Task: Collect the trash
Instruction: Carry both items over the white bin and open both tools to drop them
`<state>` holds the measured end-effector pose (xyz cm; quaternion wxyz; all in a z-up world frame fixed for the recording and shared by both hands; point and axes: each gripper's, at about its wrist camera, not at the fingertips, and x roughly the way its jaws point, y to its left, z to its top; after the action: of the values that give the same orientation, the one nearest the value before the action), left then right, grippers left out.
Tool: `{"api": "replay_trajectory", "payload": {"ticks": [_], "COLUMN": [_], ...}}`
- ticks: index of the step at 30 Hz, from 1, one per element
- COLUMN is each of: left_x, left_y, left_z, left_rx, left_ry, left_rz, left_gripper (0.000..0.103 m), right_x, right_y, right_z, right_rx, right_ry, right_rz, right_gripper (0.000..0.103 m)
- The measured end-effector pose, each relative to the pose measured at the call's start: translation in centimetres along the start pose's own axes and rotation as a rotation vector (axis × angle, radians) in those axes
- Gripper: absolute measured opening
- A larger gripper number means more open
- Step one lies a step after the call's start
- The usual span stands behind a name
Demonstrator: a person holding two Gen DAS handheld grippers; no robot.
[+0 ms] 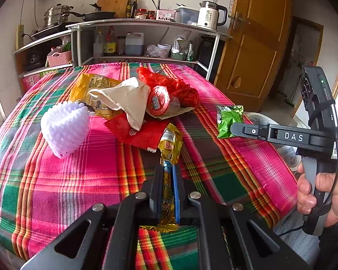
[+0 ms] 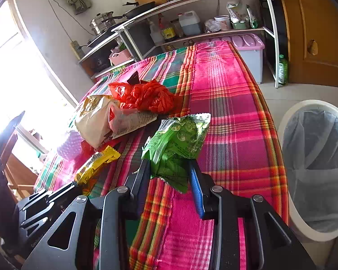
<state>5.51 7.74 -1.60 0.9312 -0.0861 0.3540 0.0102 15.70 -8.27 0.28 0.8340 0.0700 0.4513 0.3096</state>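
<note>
My left gripper (image 1: 167,171) is shut on a yellow snack wrapper (image 1: 170,148), held over the plaid tablecloth (image 1: 67,191); the wrapper also shows in the right wrist view (image 2: 97,164). My right gripper (image 2: 169,168) is shut on a green snack packet (image 2: 180,144), held above the cloth; it also shows in the left wrist view (image 1: 228,120). More trash lies in a pile: a red plastic bag (image 1: 175,83), a beige paper bag (image 1: 126,99), a red wrapper (image 1: 137,130), a white foam net (image 1: 65,128).
A white bin with a clear liner (image 2: 315,168) stands on the floor right of the table. Kitchen shelves (image 1: 146,42) with bottles and pots stand behind the table. A wooden door (image 1: 254,45) is at the right.
</note>
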Motion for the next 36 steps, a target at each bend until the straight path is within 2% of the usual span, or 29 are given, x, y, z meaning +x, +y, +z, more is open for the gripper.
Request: {"api": "replay_trajectory", "payload": {"ticks": [9, 21, 27, 36], "left_x": [-0.3, 3.3, 6.1, 10.3], "left_y": [-3.6, -12.1, -16.1, -20.3], "left_z": [1.1, 4.6, 6.2, 6.8], "left_rx": [0.058, 0.163, 0.199, 0.222], "left_ry": [-0.012, -0.018, 0.005, 0.078], "left_rz": [-0.05, -0.202, -0.276, -0.335], "left_gripper": [0.008, 0.008, 0.008, 0.009], "right_x": [-4.1, -9.2, -9.8, -9.5], "right_y": [-2.7, -11.2, -14.7, -18.3], "right_z": [-1.6, -3.0, -3.5, -4.6], "right_rx": [0.044, 0.189, 0.249, 0.306], "right_ry": [-0.058, -0.128, -0.122, -0.081], "right_rz": [-0.042, -0.186, -0.231, -0.261], "right_gripper": [0.035, 0.035, 0.035, 0.037]}}
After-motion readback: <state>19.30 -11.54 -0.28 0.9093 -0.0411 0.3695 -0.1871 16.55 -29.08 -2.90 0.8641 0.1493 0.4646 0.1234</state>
